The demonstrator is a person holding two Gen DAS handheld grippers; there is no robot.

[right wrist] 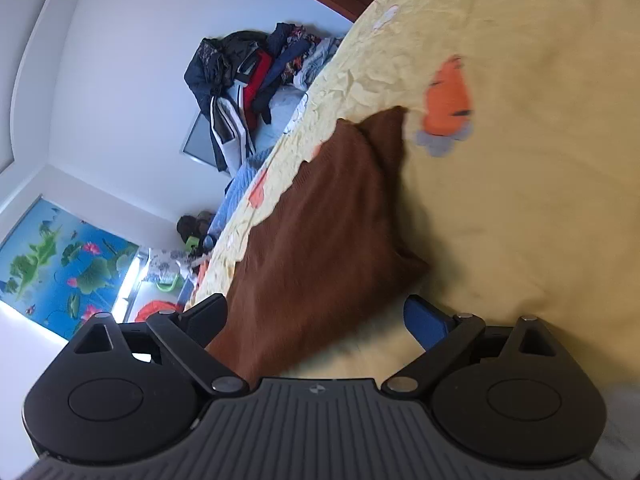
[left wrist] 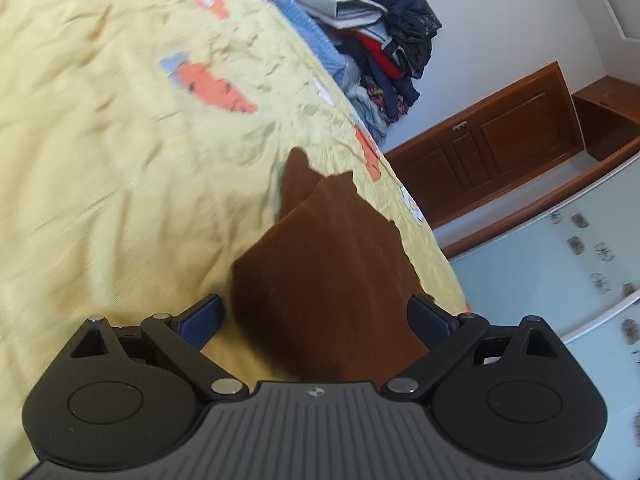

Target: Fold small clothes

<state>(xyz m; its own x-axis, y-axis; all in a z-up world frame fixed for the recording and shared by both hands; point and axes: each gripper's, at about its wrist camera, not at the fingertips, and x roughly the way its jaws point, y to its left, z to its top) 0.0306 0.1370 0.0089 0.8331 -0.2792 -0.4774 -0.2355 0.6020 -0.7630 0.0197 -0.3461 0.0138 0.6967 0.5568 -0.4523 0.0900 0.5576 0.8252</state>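
Brown garment (left wrist: 332, 280), creased, on bedspread (left wrist: 120, 160)

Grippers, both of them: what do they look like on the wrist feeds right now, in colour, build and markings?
The left gripper and right gripper look identical: a matte black body with a ribbed grey centre panel bearing a small round emblem, two round black housings at the sides, black linkage arms with silver pivot pins, and fingers faced with blue pads. No cables, sleeves or hands show in either view.
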